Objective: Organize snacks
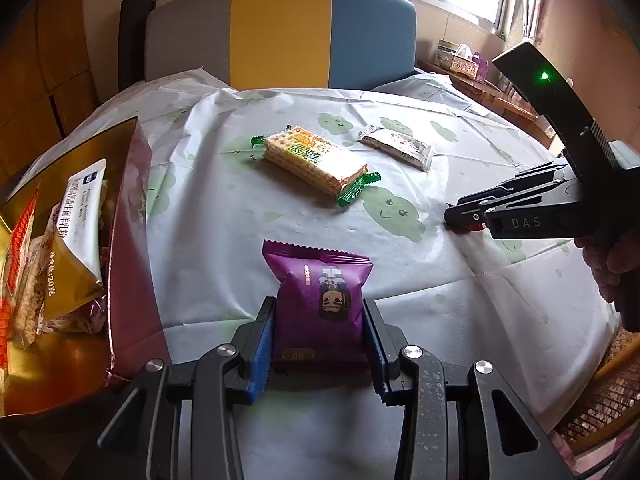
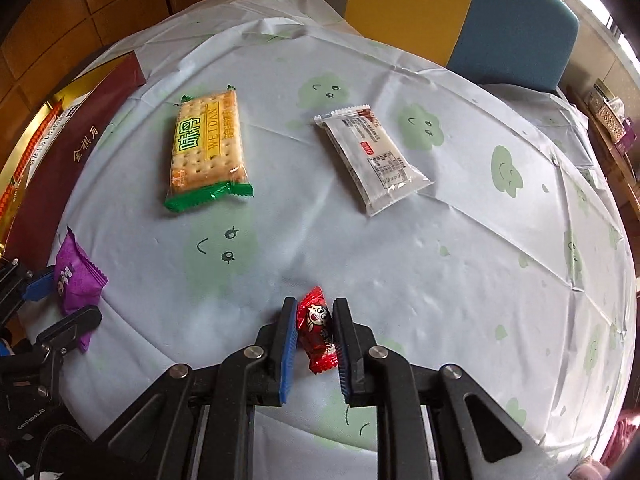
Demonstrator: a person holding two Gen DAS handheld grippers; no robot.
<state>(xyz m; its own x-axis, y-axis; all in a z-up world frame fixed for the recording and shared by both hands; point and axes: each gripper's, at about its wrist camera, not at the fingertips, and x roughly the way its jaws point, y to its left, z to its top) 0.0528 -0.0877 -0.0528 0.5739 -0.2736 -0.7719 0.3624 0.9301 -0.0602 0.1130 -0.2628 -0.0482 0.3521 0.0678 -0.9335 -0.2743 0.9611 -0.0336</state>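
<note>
My left gripper [image 1: 319, 312] is shut on a purple snack pack [image 1: 320, 300], its blue pads pressing both sides; the pack also shows in the right wrist view [image 2: 76, 276]. My right gripper [image 2: 315, 312] is shut on a small red candy [image 2: 317, 328], low over the tablecloth; it shows in the left wrist view [image 1: 452, 216] at the right. A green-ended cracker pack [image 1: 316, 160] [image 2: 206, 148] and a clear white snack pack [image 1: 398, 146] [image 2: 370, 156] lie on the table. A gold and maroon gift box [image 1: 120, 240] [image 2: 72, 148] at the left holds several snacks.
The round table wears a pale cloth with green smiley clouds [image 2: 360, 240]. A grey, yellow and blue chair back [image 1: 280, 36] stands behind the table. A wooden shelf with a tissue box [image 1: 464, 60] is at the far right.
</note>
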